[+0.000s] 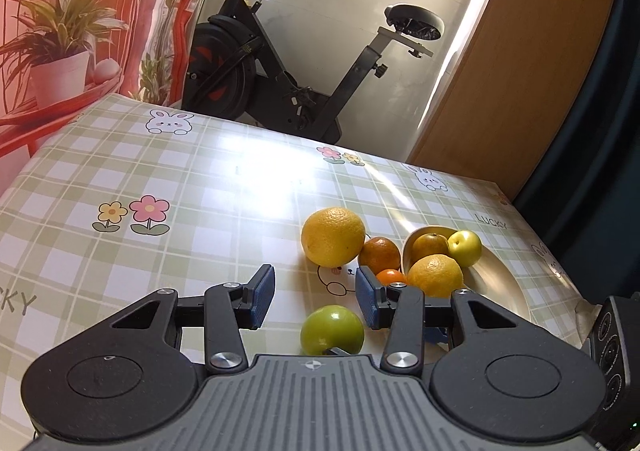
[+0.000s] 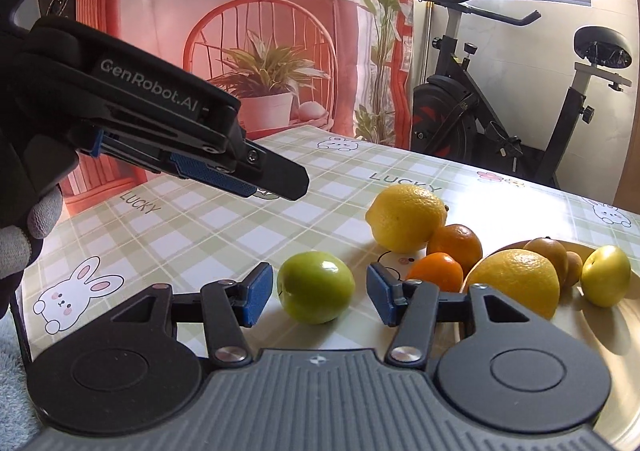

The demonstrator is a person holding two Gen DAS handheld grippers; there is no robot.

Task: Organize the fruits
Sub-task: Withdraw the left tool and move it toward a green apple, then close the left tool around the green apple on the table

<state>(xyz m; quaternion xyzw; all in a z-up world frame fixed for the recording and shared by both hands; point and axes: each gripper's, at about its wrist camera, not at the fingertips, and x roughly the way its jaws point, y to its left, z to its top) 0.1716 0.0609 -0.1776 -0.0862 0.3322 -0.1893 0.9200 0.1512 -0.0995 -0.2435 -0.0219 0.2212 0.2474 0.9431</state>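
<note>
Jaws of right gripper (image 2: 318, 293) are standing wide, bracketing green apple (image 2: 316, 287) for pickup; left gripper (image 1: 315, 291) is hovering wide, empty, clear of plate (image 1: 496, 279).

The left gripper (image 1: 315, 293) hangs above the table with its blue-padded fingers (image 1: 264, 290) spread wide and nothing between them, tilted downward in the right wrist view (image 2: 260, 175). A gloved hand (image 2: 24, 235) grips its handle. The right gripper (image 2: 320, 293) sits low, jaws parted, pads clear
</note>
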